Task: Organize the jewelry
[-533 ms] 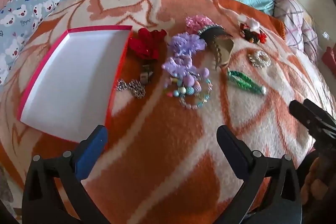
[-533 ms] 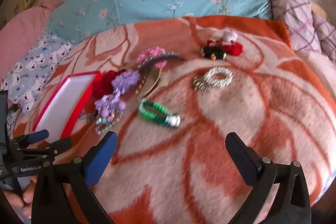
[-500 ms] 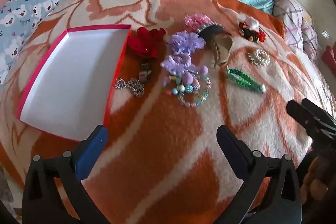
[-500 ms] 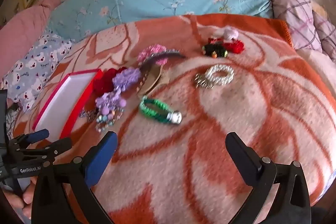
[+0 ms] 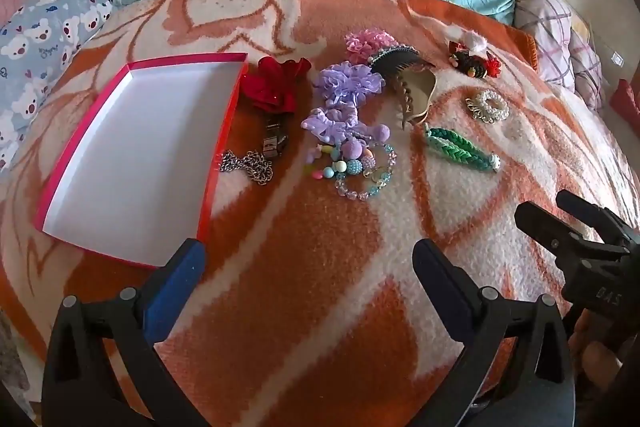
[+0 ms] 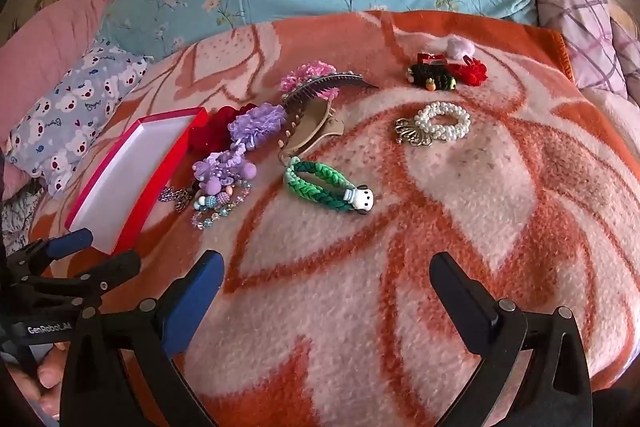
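Left gripper (image 5: 308, 269) and right gripper (image 6: 326, 279) — fingers wide apart, nothing held.

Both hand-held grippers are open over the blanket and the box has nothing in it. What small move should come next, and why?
Probably ease the right hand-held gripper forward toward the green braided bracelet. It lies nearest ahead of those open fingers, apart from the other pieces, and the red box holds no jewelry yet.

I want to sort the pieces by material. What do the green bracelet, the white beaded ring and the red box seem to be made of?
Green bracelet: braided cord or yarn, matte, plaited strands in two greens; its white charm looks like glossy plastic.
White beaded ring: pearl-like beads, glossy, probably imitation; the attached shell piece looks like metal.
Red box: likely cardboard, thin straight walls, plain white inside.
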The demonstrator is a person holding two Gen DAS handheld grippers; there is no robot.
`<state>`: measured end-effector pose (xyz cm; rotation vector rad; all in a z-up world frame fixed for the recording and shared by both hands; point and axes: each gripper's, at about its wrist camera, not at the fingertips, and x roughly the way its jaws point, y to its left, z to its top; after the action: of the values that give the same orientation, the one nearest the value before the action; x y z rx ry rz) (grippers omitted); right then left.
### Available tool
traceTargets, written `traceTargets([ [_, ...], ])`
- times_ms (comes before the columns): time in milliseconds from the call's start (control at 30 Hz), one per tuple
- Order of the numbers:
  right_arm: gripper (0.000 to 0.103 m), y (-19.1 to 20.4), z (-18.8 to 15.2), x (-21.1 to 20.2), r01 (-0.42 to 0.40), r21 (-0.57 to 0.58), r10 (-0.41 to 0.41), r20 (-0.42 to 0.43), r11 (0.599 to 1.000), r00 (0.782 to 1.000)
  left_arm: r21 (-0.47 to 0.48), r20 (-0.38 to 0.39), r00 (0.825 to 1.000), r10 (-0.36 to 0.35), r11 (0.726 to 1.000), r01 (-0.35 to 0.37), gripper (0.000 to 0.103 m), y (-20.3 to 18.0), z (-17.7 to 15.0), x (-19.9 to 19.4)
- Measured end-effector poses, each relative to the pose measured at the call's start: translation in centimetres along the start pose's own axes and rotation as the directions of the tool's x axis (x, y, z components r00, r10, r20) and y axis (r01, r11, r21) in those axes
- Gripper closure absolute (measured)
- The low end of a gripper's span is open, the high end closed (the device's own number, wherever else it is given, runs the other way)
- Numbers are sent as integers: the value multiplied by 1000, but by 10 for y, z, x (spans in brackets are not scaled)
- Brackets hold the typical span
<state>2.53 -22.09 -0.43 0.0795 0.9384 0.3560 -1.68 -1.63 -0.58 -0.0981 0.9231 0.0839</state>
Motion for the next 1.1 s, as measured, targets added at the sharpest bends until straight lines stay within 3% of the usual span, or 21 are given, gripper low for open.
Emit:
traceTargets([
  [1100, 0, 5, -2, -7, -22, 12, 22, 6, 1000, 1000, 25, 12, 1000, 25, 999, -26, 0, -3, 1, -3],
])
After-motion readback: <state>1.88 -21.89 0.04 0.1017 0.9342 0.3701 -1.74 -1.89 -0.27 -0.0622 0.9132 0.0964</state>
